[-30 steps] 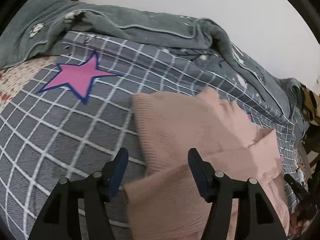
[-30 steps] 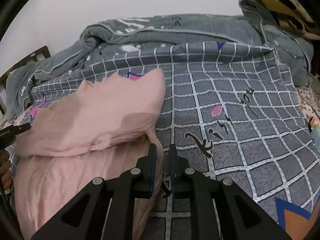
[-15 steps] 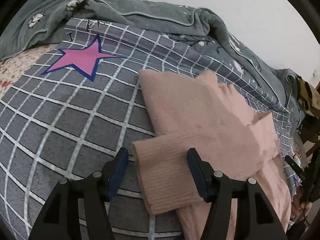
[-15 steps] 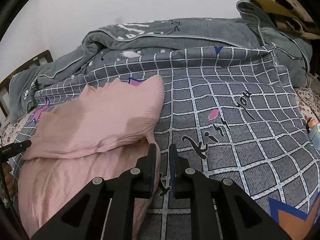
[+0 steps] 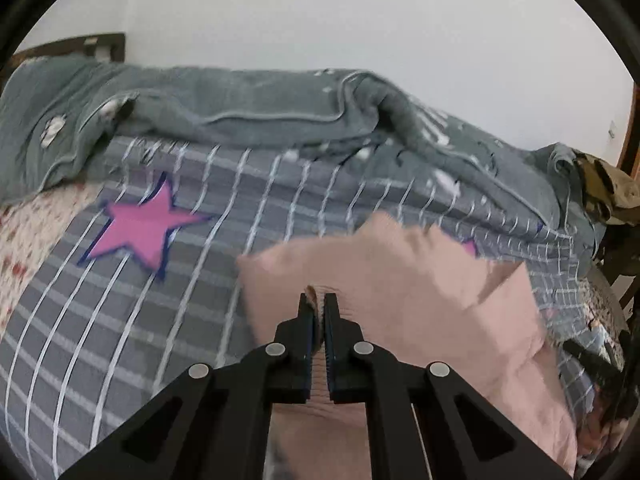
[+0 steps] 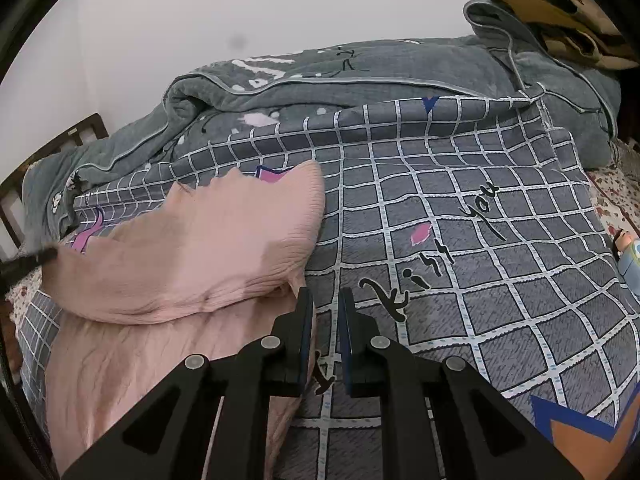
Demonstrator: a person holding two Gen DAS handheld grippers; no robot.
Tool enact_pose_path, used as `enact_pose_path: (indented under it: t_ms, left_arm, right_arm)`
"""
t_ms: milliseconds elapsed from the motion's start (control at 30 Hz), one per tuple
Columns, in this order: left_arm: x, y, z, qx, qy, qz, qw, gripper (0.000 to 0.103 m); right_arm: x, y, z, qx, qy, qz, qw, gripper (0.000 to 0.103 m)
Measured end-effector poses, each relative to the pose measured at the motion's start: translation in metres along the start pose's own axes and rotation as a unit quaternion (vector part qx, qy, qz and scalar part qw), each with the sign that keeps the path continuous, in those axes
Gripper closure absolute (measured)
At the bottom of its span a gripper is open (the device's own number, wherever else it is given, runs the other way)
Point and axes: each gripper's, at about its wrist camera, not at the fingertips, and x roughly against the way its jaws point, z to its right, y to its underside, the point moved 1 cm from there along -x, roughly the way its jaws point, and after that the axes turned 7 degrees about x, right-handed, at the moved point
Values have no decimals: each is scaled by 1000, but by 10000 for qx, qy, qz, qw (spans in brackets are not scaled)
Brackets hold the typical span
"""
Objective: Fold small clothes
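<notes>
A: Left wrist view, item one: left gripper point(image 5: 319, 307), fingers drawn together and clamped on a pinch of the pink knit garment point(image 5: 400, 280). The picture is motion-blurred. Item two: grid-patterned bedspread point(image 5: 120, 320) with a pink star point(image 5: 140, 236), bearing the garment. Item three: grey blanket point(image 5: 260, 108) bunched along the wall side.

B: Garment's condition?

A: Partly folded; one layer lies doubled over the rest, the nipped fold raised off the spread.

B: Right wrist view?

A: Item one: right gripper point(image 6: 325, 300), fingers a narrow gap apart, nothing visibly between them, bedspread point(image 6: 480, 280) showing through. It sits just beside the garment's point(image 6: 200, 248) near edge; whether the left finger touches the cloth, I cannot tell. Item two: a brown-patterned cloth point(image 6: 568, 20) atop the blanket point(image 6: 360, 80), well apart.

B: Step in hand?

A: By judgement, a fold in progress, the left carrying its pinched portion. The next move calls for laying that portion flat and square over the body, the right steadying the near edge so the layers do not slide.
</notes>
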Motion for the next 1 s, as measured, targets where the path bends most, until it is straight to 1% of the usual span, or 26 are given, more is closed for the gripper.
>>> enact_pose_path:
  t_ms: [100, 167, 267, 300, 333, 367, 433, 467, 500, 600, 667, 733, 767, 833, 867, 900, 933, 1000]
  left_arm:
    - [-12, -17, 19, -61, 123, 120, 9998, 97]
    - [-13, -27, 28, -99, 274, 296, 9991, 97]
    - [-2, -35, 26, -44, 556, 673, 9962, 97]
    - [0, -36, 20, 54, 596, 732, 9955, 97]
    - [-1, -35, 16, 103, 539, 723, 9959, 97]
    - [-6, -33, 10, 128, 398, 662, 9969, 97]
    - [-22, -23, -5, 158, 72, 413, 9990, 97]
    - [-34, -15, -15, 224, -110, 191, 9995, 97]
    - [-42, -10, -22, 288, -203, 22, 9994, 97]
    - [-59, 9, -42, 480, -350, -403, 9974, 97]
    - [-61, 16, -46, 456, -383, -469, 9971, 96]
    - [-58, 17, -41, 319, -485, -469, 9972, 94]
    - [-56, 18, -37, 213, -532, -485, 9972, 94]
    - [-53, 20, -32, 33, -581, -539, 9968, 93]
    - [-53, 22, -29, -74, -585, -561, 9967, 91]
    - [-53, 23, -26, -153, -587, -552, 9966, 88]
    - [-52, 23, -24, -222, -603, -534, 9965, 82]
    - [-54, 23, -26, -243, -628, -525, 9963, 76]
  right_arm:
    - [0, 0, 2, -21, 19, 28, 10000, 91]
    - [0, -1, 4, -17, 40, 65, 10000, 91]
    - [-3, -3, 5, 4, 94, 78, 9999, 91]
    - [-4, -3, 6, -1, 99, 64, 9999, 91]
    - [-5, -2, 6, -10, 103, 46, 9999, 91]
    - [-7, -2, 7, -14, 106, 19, 9999, 91]
    - [-11, -2, 7, 1, 113, -22, 9999, 91]
    - [-12, -1, 7, 21, 122, -42, 9999, 91]
    - [-13, -1, 6, 41, 130, -49, 9999, 91]
    - [-14, -1, 3, 107, 147, -59, 9998, 91]
    - [-14, -1, 1, 141, 130, -57, 9998, 91]
    - [-14, -3, -2, 162, 53, -26, 9999, 91]
    - [-13, -4, -4, 186, 4, 1, 9998, 89]
    - [-13, -9, -8, 252, -63, 62, 9996, 76]
    - [-13, -12, -11, 304, -110, 119, 9994, 65]
    - [-13, -17, -14, 359, -162, 168, 9991, 57]
    - [-15, -22, -18, 422, -213, 188, 9987, 56]
    - [-21, -31, -20, 408, -296, 182, 9986, 52]
